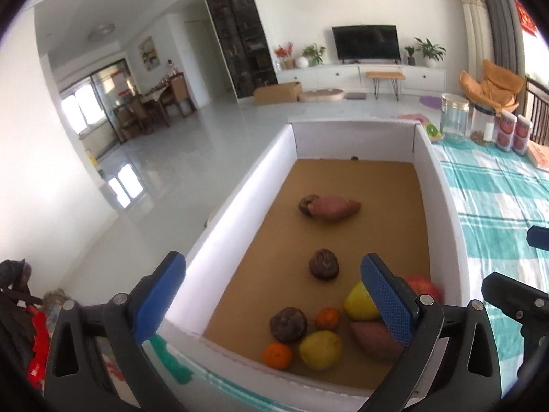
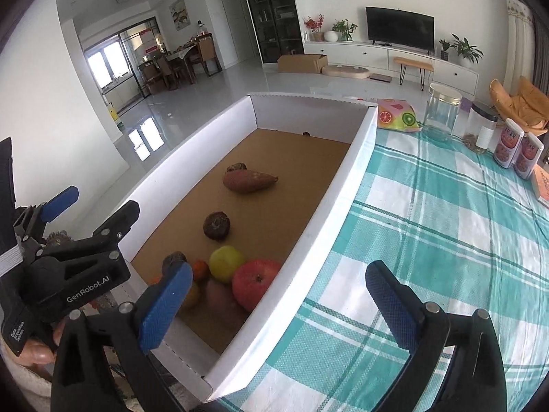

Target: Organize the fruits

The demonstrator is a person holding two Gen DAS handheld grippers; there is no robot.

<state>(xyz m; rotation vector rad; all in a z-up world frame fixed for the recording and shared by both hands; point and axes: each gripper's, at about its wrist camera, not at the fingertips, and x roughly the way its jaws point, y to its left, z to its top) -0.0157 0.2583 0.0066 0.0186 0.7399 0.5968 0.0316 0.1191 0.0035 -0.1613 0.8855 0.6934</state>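
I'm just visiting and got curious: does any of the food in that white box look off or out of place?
Yes. Three dark, shrivelled fruits look spoiled: one mid-box, one near the oranges, one against the far sweet potato. Two sweet potatoes among fruit also seem odd; the nearer one lies by the left gripper.

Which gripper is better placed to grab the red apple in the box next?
Probably the right. The red apple lies against the box's right wall, close to the right gripper, whose open jaws straddle that wall. The left gripper, also open, hangs over the box's left side.
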